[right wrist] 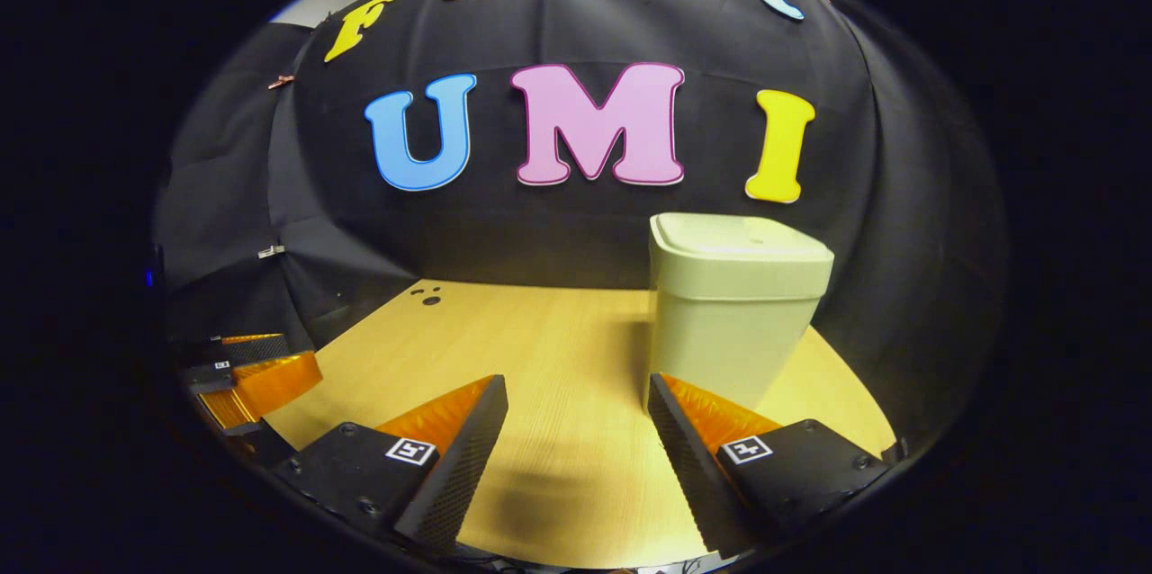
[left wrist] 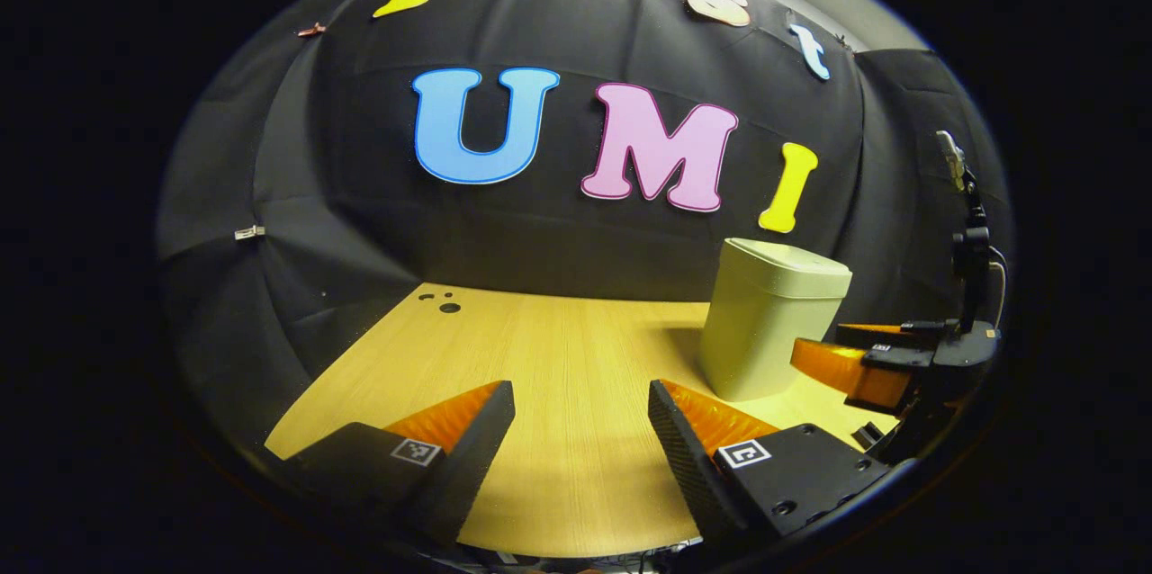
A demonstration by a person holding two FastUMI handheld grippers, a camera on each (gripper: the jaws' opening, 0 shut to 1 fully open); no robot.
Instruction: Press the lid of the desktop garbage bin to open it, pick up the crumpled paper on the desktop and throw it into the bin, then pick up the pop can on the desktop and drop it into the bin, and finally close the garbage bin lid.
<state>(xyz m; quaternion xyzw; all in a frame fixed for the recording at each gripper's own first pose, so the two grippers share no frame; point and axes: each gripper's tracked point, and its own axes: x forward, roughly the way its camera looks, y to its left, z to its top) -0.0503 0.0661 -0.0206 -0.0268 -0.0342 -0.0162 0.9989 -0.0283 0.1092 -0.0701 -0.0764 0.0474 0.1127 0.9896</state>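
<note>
Pale wood-grain desktop (left wrist: 558, 358), lit warm, backed by black cloth wall (left wrist: 558, 232) on all sides. Small dark holes (left wrist: 441, 300) near the far left corner of the desktop.

Left gripper view: left gripper (left wrist: 581, 430) low over the near edge of the desktop, fingers spread wide with bare wood between them, gripping nothing. Garbage bin (left wrist: 769, 322) standing upright on the desktop ahead and to the right, lid (left wrist: 792, 259) down and flat — closed. Just right of the bin, the right gripper (left wrist: 855, 358) coming in from the side, its fingers close to the bin's lower wall; touching or not, cannot tell from this angle. Dark stand with a cable (left wrist: 967, 232) rising behind that gripper.

Right gripper view: right gripper (right wrist: 578, 426) also low over the desktop, fingers wide apart and empty. Bin (right wrist: 729, 313) directly ahead and right, its base just beyond the right-hand finger (right wrist: 693, 439), lid (right wrist: 742, 241) shut. Left gripper (right wrist: 247, 381) at the far left edge, well apart from the bin. Soft shadow on the wood under the near fingers.
</note>
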